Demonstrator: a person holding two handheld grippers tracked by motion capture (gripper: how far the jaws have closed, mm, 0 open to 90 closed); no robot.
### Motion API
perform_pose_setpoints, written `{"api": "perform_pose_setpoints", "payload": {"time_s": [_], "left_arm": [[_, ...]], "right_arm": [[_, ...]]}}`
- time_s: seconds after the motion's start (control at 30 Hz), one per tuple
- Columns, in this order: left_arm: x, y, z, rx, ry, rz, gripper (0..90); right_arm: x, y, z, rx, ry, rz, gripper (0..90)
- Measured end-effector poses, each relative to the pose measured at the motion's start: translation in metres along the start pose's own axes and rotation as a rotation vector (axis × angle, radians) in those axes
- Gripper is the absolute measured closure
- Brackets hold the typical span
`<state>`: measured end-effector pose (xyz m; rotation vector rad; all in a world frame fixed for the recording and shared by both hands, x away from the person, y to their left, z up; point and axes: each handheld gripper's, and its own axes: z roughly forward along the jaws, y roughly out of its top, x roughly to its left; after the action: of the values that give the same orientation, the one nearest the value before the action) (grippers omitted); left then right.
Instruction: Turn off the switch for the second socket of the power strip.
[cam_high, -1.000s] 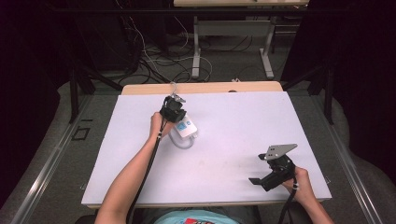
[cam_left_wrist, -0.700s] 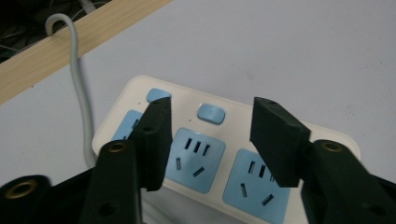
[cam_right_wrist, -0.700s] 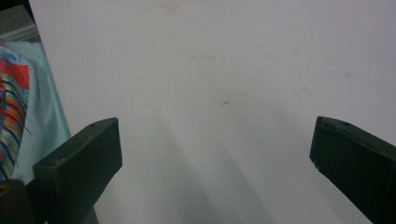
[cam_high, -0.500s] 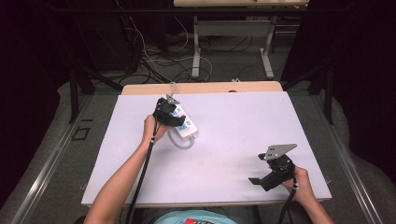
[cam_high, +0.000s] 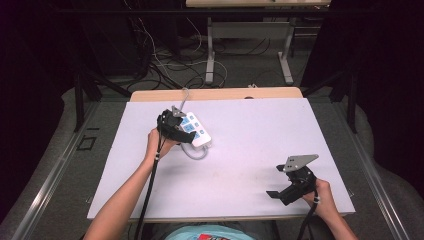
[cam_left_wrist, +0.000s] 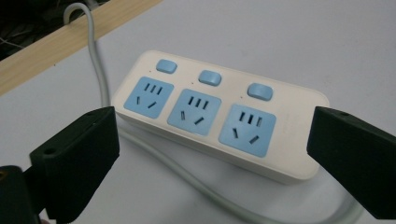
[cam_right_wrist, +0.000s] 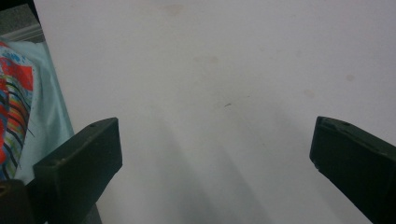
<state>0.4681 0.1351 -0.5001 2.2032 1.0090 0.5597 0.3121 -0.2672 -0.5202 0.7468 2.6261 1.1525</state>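
Well, the white power strip (cam_left_wrist: 219, 123) with its three blue sockets and three blue switches lies flat on the white table (cam_high: 260, 150), toward the far left part of it, its grey cord (cam_left_wrist: 100, 70) curling round the near side and running off over the wooden far edge. The left gripper (cam_high: 175, 127) sits just at the strip's near-left end; its jaws have just been opening and now stand wide apart, the strip lying beyond them, untouched by either pad. Well away, near the table's front right corner, the right gripper (cam_high: 295, 182) rests over bare tabletop, jaws likewise spread with nothing between them.
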Motion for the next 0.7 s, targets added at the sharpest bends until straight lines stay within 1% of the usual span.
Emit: {"api": "perform_pose_setpoints", "payload": {"time_s": [0.1,0.13,0.17,0.2,0.23,0.37,0.4,0.47,0.5,0.53,0.57,0.6,0.67,0.7], "left_arm": [[-0.001,-0.003,-0.003,0.010,-0.003,0.008,0.1],[-0.002,-0.005,-0.004,0.006,-0.001,0.010,0.0],[-0.002,-0.007,-0.006,0.002,-0.006,0.009,0.0],[-0.002,-0.008,-0.008,0.008,-0.005,0.008,0.0],[-0.003,-0.011,-0.011,-0.008,-0.004,0.005,0.0],[-0.006,-0.017,-0.016,-0.005,-0.002,0.011,0.0],[-0.006,-0.019,-0.017,-0.005,-0.004,0.018,0.0],[-0.007,-0.021,-0.019,-0.002,-0.002,0.013,0.0],[-0.009,-0.022,-0.019,-0.009,0.003,0.008,0.0],[-0.008,-0.024,-0.022,-0.001,-0.001,0.017,0.0],[-0.009,-0.026,-0.024,0.006,-0.001,0.016,0.0],[-0.009,-0.028,-0.025,-0.003,0.004,0.017,0.0],[-0.009,-0.035,-0.030,-0.003,0.010,0.013,0.0],[-0.009,-0.035,-0.030,-0.003,0.010,0.013,0.0]], "right_arm": [[0.001,0.000,0.000,-0.007,-0.007,0.003,2.0],[0.001,0.000,0.001,-0.024,-0.001,0.004,2.0],[0.001,0.000,0.001,-0.015,0.003,0.001,2.0],[0.001,0.000,0.000,-0.007,-0.001,0.000,2.0],[0.001,0.001,-0.001,0.001,-0.003,-0.011,2.0],[0.001,0.000,-0.002,-0.001,0.008,-0.011,2.0],[0.001,0.001,-0.002,0.000,0.008,-0.012,2.0],[0.002,0.001,-0.002,-0.002,0.008,-0.012,2.0],[0.002,0.001,-0.002,-0.002,0.008,-0.012,2.0],[0.002,0.001,-0.002,-0.002,0.004,-0.012,2.0],[0.002,0.001,-0.002,-0.003,0.004,-0.011,2.0],[0.002,0.001,-0.002,-0.002,0.004,-0.012,2.0],[0.002,0.001,-0.002,0.000,0.004,-0.011,2.0],[0.002,0.001,-0.002,0.000,0.006,-0.012,2.0]]}}
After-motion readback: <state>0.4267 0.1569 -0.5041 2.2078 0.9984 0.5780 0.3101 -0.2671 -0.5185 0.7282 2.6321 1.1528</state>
